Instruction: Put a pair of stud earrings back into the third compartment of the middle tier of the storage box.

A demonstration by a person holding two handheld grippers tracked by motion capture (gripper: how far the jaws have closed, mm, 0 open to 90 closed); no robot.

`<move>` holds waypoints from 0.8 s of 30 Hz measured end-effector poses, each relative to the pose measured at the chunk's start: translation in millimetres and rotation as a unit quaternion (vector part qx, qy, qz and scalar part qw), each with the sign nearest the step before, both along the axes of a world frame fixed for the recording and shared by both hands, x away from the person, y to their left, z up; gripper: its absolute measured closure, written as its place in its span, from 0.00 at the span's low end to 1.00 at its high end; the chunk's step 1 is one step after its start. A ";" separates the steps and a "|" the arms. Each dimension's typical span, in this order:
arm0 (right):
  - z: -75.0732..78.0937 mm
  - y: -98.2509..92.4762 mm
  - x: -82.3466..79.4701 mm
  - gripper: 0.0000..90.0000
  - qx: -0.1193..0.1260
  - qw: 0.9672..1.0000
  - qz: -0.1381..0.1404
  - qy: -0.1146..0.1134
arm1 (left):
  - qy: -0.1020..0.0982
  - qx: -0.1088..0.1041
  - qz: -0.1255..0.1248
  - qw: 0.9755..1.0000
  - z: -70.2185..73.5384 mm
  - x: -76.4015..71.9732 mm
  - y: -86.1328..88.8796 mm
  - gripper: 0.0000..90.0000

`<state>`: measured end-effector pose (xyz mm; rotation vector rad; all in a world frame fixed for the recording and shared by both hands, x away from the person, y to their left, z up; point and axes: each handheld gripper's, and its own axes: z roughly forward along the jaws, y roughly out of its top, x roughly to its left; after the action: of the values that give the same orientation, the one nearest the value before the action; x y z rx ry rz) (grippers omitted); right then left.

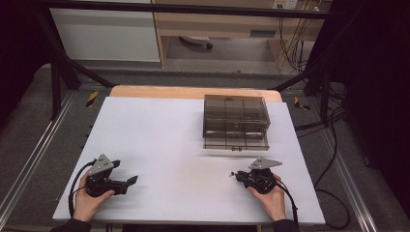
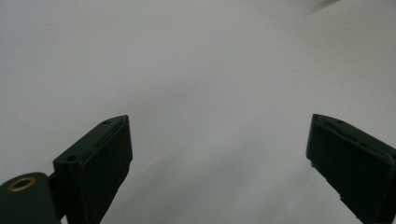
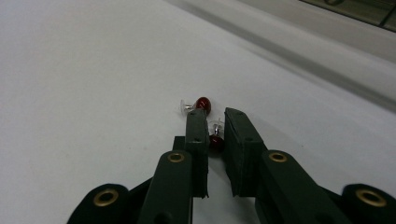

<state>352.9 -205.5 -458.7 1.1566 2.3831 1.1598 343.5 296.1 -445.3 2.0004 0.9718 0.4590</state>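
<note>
The right gripper (image 3: 215, 122) rests low over the white table (image 1: 159, 140), held in the person's right hand (image 1: 270, 195) near the table's front right. In the right gripper view its two black jaws stand close together with a narrow gap. A small red earring (image 3: 216, 140) sits in that gap, its silver post pointing up between the jaw tips. The jaws pinch it or nearly so; contact of both pads cannot be confirmed, but the gap matches the earring's width.

A second red earring (image 3: 201, 103), with a clear backing on its post, lies on the table just beyond the tip of the left-hand jaw in that view. It is beside the gripper, not inside it. In the high view both earrings appear as tiny dark specks just ahead of the right gripper (image 1: 238, 175).

The left gripper (image 1: 131, 181) lies at the front left of the table in the left hand (image 1: 89, 198). In the left gripper view its jaws are spread wide over bare table.

A smoky transparent box (image 1: 235, 121) with inner compartments stands at the rear right of the table, well apart from both grippers.
</note>
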 end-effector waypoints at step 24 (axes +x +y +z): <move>8.0 -1.6 -3.1 0.90 0.012 1.000 0.002 -0.007 | 0.001 0.000 0.003 1.000 -0.4 0.1 0.5 0.07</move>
<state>349.9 -207.1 -450.7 1.1469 2.3696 1.1966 343.6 296.6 -445.7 1.9985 0.9794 0.4595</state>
